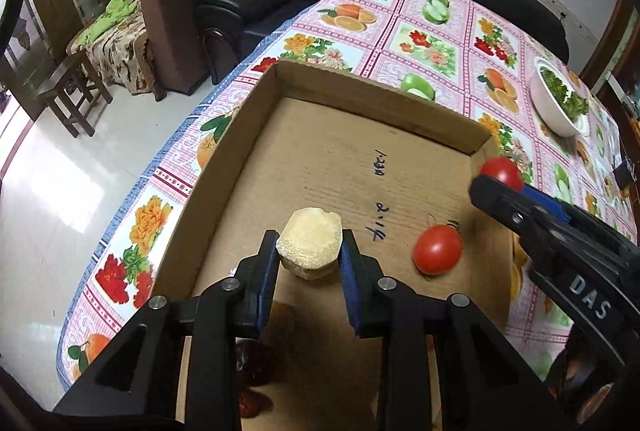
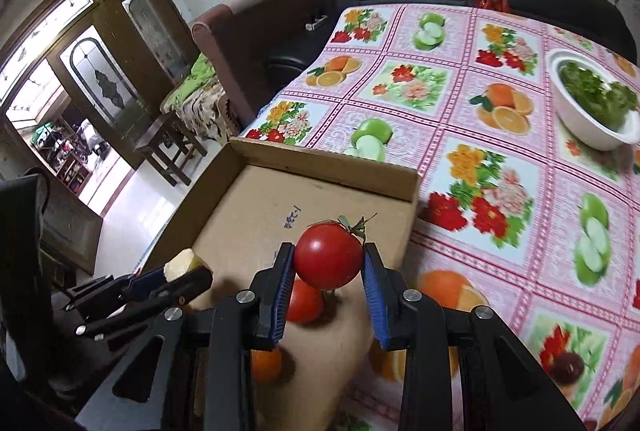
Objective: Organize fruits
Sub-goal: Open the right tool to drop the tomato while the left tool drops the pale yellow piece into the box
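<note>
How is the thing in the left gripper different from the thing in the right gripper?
The left gripper holds a pale yellow fruit chunk; the right gripper holds a red tomato. The chunk is blocky with flat cut faces; the tomato is round, shiny and has a green stem. Both are pinched between blue pads above the cardboard box.

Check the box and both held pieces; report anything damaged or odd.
The pale chunk in the left gripper is a cut or peeled piece, not a whole fruit. The tomato in the right gripper looks intact, as does the one lying in the box.
</note>
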A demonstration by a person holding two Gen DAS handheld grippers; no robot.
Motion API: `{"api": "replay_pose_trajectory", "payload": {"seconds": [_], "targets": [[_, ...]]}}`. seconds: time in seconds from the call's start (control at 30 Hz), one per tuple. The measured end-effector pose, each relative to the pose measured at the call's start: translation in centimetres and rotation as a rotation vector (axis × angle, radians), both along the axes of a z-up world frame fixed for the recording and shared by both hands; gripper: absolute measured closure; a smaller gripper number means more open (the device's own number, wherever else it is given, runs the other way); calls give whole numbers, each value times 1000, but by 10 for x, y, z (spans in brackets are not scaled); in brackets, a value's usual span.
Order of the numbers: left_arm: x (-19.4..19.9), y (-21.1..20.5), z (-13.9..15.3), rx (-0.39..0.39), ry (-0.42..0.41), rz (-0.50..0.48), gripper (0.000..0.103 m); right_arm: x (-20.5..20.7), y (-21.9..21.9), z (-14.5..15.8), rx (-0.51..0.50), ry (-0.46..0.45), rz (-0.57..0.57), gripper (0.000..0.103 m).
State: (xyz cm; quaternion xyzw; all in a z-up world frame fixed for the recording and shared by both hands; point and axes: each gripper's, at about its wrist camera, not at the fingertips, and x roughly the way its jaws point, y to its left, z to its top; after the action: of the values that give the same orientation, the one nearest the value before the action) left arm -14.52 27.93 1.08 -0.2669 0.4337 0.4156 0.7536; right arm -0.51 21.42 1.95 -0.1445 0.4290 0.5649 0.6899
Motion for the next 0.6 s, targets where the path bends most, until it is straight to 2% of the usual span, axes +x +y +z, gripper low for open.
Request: {"api": "replay_pose_trajectory", "payload": {"seconds": [0.3,0.37,0.5,0.6], "targets": [[7,13,-15,-52,20,16,76,-1,44,-30,-85,-10,42,69],[9,15,-19,-69,35,14,76,0,47,-35,-94,-12,41,69],[14,13,-20,-52,65,8,76,-3,51,-38,-106,-42,54,69],[12,13,-20,-60,58,8,76,-4,51,-38,-113,-51,58,68]]}}
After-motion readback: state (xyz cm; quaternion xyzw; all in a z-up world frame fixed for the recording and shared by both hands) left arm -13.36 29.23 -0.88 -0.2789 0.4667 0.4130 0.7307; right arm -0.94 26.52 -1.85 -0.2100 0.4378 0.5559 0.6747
